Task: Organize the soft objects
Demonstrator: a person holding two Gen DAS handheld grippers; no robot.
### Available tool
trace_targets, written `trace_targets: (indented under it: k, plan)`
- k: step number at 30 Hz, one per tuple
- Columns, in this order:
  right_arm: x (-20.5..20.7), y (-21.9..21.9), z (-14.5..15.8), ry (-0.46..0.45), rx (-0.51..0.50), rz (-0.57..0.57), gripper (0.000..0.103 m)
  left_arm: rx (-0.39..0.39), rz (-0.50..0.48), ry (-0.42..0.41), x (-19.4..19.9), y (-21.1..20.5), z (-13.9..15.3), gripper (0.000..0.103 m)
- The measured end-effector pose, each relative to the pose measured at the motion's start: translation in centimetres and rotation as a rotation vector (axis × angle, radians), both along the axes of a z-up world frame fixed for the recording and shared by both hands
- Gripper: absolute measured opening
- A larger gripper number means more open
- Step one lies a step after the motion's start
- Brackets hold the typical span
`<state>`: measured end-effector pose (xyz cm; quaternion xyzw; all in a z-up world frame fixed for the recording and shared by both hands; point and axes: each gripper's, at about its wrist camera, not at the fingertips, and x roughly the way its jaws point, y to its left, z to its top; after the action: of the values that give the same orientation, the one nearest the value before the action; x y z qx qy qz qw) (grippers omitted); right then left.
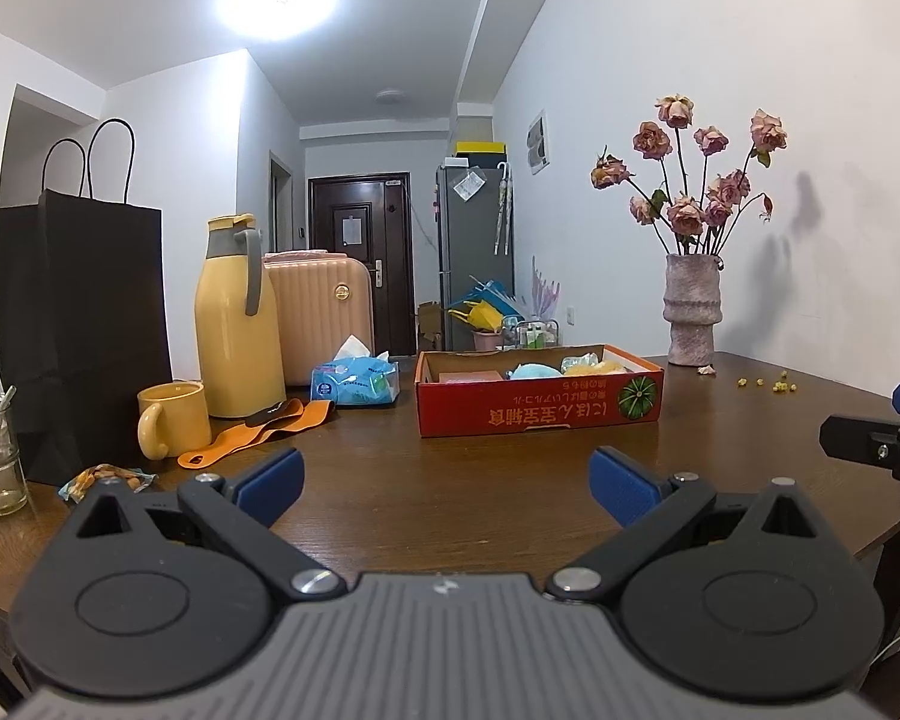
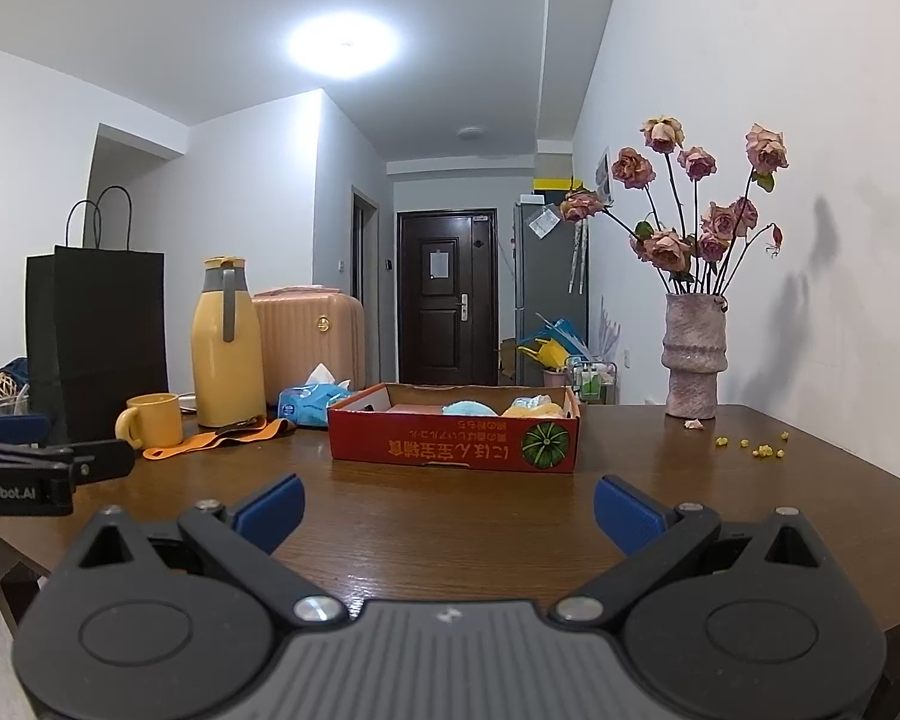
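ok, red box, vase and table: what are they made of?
Red box: looks like printed cardboard; matte, brown raw inner walls, folded flaps.
Vase: probably ceramic or stone; rough, pinkish-grey, matte, no shine.
Table: wood or wood veneer; dark brown, visible grain, semi-gloss reflections.

tabletop (image 2: 450, 516): dark wood, visible grain, semi-gloss with light reflections. red box (image 2: 450, 444): printed cardboard, matt. vase (image 2: 693, 354): rough, stone-like, matt. flask (image 2: 225, 348): smooth yellow body, satin. mug (image 2: 153, 420): glossy ceramic look. bag (image 2: 99, 330): matt black paper. fingers (image 2: 270, 510): blue textured pads on matt black plastic arms with metal pivots.
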<state>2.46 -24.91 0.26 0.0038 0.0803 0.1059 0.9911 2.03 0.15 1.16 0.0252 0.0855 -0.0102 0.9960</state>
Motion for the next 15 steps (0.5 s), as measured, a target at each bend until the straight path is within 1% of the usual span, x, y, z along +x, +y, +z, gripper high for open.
trace_targets:
  k: [15]
  plan:
    - [-0.02, -0.11, -0.07, 0.005, 0.002, -0.005, 0.103, -0.006, -0.006, -0.001, 0.0, 0.0, 0.08, 0.103]
